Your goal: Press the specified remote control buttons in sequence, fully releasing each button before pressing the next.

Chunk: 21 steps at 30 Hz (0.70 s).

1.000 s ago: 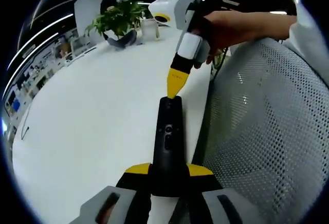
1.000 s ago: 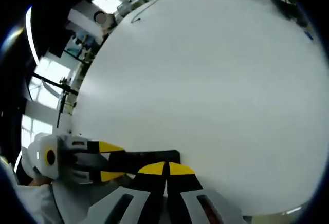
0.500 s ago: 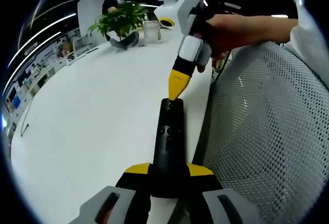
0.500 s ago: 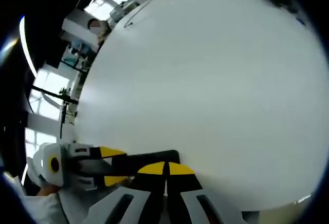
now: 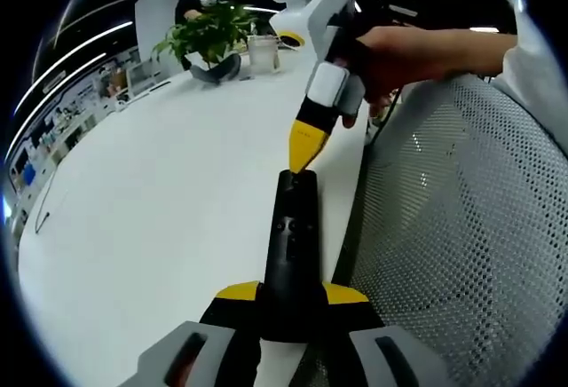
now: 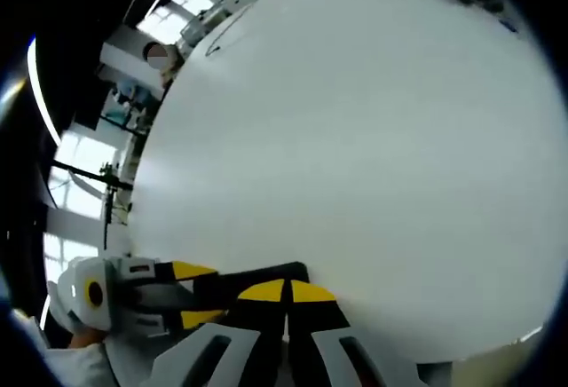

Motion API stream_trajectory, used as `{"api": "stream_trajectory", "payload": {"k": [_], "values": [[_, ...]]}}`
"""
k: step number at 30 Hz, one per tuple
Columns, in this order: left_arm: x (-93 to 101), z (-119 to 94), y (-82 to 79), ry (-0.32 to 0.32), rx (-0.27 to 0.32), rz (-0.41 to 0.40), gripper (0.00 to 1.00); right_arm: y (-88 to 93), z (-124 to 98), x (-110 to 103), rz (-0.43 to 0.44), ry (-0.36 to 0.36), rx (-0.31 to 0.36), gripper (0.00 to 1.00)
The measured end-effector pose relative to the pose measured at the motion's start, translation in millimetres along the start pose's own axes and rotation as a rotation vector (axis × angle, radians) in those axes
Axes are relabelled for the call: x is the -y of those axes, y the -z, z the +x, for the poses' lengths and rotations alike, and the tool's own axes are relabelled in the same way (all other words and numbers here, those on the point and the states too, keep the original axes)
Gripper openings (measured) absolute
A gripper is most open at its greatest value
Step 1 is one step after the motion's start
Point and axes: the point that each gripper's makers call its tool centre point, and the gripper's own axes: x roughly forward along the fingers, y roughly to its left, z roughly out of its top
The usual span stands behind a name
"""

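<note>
Along the white bench [image 5: 160,201], near its edge: black remote [image 5: 293,245] lies lengthwise, near end pinched in left gripper [image 5: 291,303] jaws. Right gripper [image 5: 306,143], jaws pressed together to one yellow tip, sits at the remote's far end; contact with a button unclear. Advice: hold remote steady, press straight down, lift fully clear before next button. No brand, label or button legend readable.
</note>
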Motion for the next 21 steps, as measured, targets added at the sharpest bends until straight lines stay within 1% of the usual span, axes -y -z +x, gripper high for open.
{"api": "stream_trajectory", "payload": {"k": [1,4,7,8,10,11,12,13,15,16,19,21], "values": [[-0.1,0,0.1,0.0,0.001,-0.002,0.24,-0.1,0,-1,-0.023,0.007,-0.004,0.0],[-0.2,0,0.1,0.001,0.001,-0.001,0.24,0.2,0,-3,-0.042,0.022,-0.002,0.0],[-0.2,0,0.2,-0.001,0.001,-0.002,0.24,-4.5,-3,2,-0.055,0.046,0.023,0.0],[-0.1,0,0.1,-0.001,0.001,-0.002,0.24,-7.3,-5,1,-0.049,0.039,0.04,0.0],[-0.2,0,0.1,-0.002,0.002,-0.004,0.24,-9.9,-6,-4,-0.022,-0.001,0.056,0.0],[-0.2,0,0.1,-0.003,0.002,-0.004,0.24,-8.8,-6,-6,-0.005,-0.021,0.052,0.0],[-0.3,0,0.1,-0.003,0.002,-0.006,0.24,-5.9,-5,-4,0.004,-0.012,0.035,0.0],[-0.3,0,0.0,-0.003,0.003,-0.006,0.24,-4.0,-4,-1,0.008,0.006,0.025,0.0],[-0.4,0,-0.1,-0.004,0.003,-0.007,0.24,-4.3,-4,7,-0.016,0.056,0.024,0.0],[-0.4,0,-0.2,-0.004,0.004,-0.005,0.24,-5.3,-4,7,-0.023,0.058,0.027,0.0],[-0.3,0,-0.2,-0.001,0.007,-0.001,0.24,-5.7,-3,1,-0.032,0.031,0.026,0.0],[-0.2,0,-0.2,0.0,0.007,0.003,0.24,-2.9,1,-4,-0.045,0.012,0.003,0.0]]}}
